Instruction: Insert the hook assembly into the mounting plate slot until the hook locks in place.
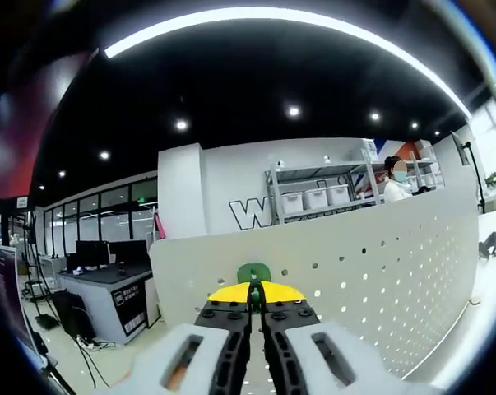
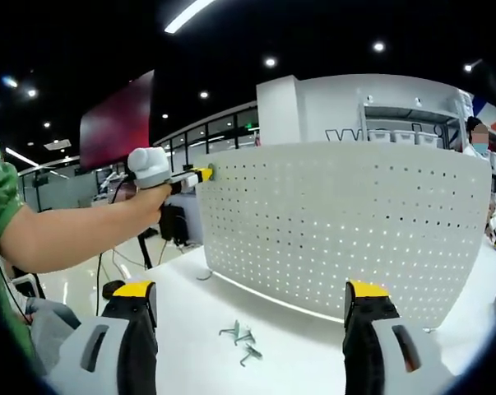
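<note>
The left gripper (image 1: pixel 257 298) is pinching a small green hook (image 1: pixel 253 273) against the white holey board (image 1: pixel 379 263). The right gripper (image 2: pixel 249 303) is gaping wide at bottom centre.

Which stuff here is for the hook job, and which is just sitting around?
For the job:
- green hook, pinched in the left gripper at the board's top edge
- white pegboard
- right gripper, open
- spare metal hooks on the table

Just around:
- shelf with bins
- desk with monitors
</note>
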Demonstrator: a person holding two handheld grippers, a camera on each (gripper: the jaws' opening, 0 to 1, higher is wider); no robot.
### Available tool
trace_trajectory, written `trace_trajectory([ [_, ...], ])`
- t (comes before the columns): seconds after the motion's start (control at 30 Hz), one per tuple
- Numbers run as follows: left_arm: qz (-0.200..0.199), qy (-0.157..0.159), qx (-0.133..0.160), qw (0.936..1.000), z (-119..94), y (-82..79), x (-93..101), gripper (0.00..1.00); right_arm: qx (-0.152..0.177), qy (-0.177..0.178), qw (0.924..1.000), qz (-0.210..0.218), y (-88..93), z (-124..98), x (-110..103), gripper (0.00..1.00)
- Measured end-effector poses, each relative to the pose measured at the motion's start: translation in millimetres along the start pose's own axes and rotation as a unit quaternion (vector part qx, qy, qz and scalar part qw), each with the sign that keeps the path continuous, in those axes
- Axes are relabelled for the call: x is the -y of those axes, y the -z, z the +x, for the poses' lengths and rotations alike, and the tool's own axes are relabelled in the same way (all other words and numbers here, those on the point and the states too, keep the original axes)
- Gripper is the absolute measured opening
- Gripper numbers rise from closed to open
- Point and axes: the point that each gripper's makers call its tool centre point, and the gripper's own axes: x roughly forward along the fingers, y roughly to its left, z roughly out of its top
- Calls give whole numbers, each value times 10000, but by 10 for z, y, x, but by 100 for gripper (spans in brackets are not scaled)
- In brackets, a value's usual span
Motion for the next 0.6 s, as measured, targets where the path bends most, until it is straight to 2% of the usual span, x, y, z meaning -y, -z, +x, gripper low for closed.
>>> trace_trajectory([
  [0.33,-9,7,-5,10000,-9,47,22,3,-42,22,10000,-4,53,-13,9,96],
  [0.6,301,34,-34,9995,-24,59,29,2,-44,38,10000,8,48,-30,13,96],
])
